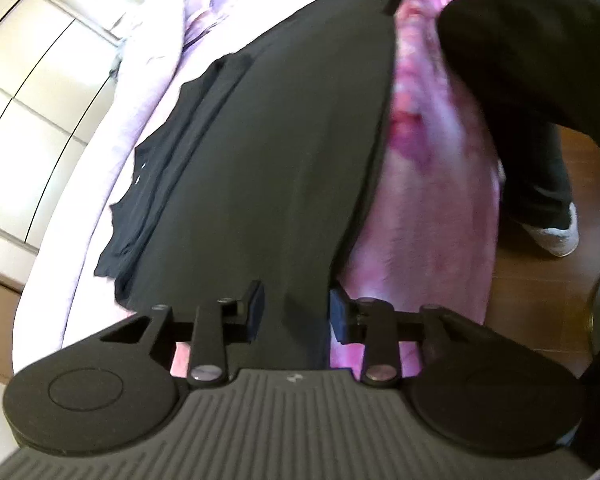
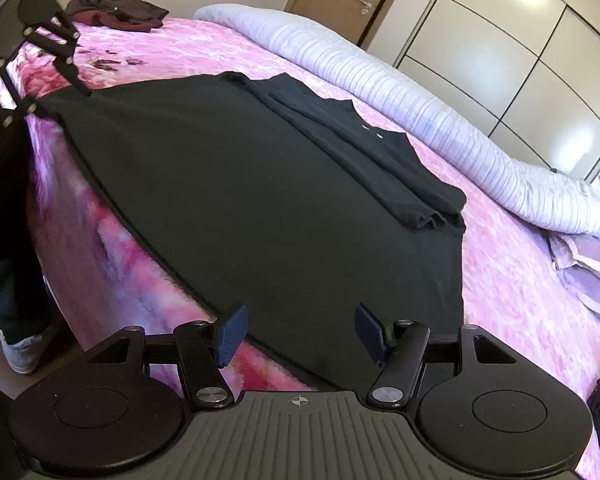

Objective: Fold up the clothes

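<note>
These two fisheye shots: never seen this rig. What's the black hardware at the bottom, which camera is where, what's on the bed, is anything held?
No robot arm here: a person holds a pair of hand tongs in each hand, with a camera on each looking along its fingers.

The left wrist view shows the left tongs; the right wrist view shows the right tongs, with the left tongs also visible at its top left.

A black garment lies spread on the pink bedspread, one side already folded inward. A rolled white duvet lies behind it, and dark clothes sit at the far corner.

Both tongs stand open at the garment's near edge. Nothing looks gripped.
</note>
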`<state>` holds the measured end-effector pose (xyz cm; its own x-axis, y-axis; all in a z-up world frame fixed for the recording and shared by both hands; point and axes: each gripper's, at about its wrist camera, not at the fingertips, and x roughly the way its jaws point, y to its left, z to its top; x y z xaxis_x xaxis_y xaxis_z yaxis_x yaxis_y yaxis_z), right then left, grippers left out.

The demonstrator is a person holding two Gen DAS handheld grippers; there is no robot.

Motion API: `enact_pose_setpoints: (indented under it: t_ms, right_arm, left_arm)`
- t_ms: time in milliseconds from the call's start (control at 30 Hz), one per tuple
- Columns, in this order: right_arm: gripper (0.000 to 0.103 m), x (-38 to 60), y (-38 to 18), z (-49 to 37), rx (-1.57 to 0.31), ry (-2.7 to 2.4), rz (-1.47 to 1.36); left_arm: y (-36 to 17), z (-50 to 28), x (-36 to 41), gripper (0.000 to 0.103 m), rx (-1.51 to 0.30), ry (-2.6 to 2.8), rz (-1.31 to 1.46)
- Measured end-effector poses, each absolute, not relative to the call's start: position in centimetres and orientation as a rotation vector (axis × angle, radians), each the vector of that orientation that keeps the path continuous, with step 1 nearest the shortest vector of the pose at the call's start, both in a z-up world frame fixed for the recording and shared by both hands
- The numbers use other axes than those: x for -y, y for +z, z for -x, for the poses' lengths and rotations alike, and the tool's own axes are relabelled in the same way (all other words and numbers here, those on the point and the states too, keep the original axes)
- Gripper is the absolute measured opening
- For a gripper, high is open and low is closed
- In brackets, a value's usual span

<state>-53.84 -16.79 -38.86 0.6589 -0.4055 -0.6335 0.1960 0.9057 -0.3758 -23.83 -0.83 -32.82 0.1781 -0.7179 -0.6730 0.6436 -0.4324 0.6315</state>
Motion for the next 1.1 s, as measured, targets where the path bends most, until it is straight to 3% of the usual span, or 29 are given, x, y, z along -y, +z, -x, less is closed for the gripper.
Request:
enact_pose_setpoints:
  t_ms: [67, 100, 200, 600, 700, 867, 900, 1000, 1067, 1100]
  right_arm:
    - [0.062, 16.7, -39.0, 53.8, -0.779, -0.353, 0.288]
    - [0.062, 16.6, -39.0, 53.8, -0.771, -0.355, 0.29]
    - [0.062, 15.4, -38.9, 53.6, -0.735, -0.34, 0.307]
    - [0.062, 10.0, -43.7, 48.7, -0.668, -0.302, 0.645]
    - [0.062, 11.3, -45.5, 49.9, -0.68, -0.388, 0.89]
    - [0.06, 17.3, -46.8, 54.1, -0.772, -0.478, 0.998]
    - [0.057, 18.4, -46.8, 54.8, -0.793, -0.493, 1.015]
    - [0.035, 21.0, -47.0, 55.8, -0.867, -0.516, 1.039]
    - [0.011, 21.5, -47.1, 55.9, -0.893, -0.499, 1.046]
    - [0.004, 21.4, -46.9, 55.8, -0.898, -0.488, 1.044]
  left_arm:
    - [-32.9, 23.6, 0.9, 0.027, 0.08, -1.516, -1.331]
    - [-32.9, 23.7, 0.9, 0.019, 0.082, -1.517, -1.335]
    - [-32.6, 24.0, 0.8, 0.008, 0.072, -1.519, -1.324]
    - [-26.7, 21.5, 1.4, 0.006, -0.081, -1.538, -1.058]
    - [-25.7, 21.1, 1.2, 0.006, -0.072, -1.529, -1.047]
    - [-25.7, 20.5, 1.3, 0.006, -0.073, -1.519, -1.054]
    - [-25.9, 20.4, 1.4, 0.006, -0.079, -1.517, -1.055]
    - [-26.2, 20.2, 1.8, 0.006, -0.094, -1.514, -1.053]
    - [-26.2, 20.2, 1.8, 0.006, -0.084, -1.51, -1.059]
    - [-26.2, 20.2, 1.7, 0.006, -0.077, -1.508, -1.063]
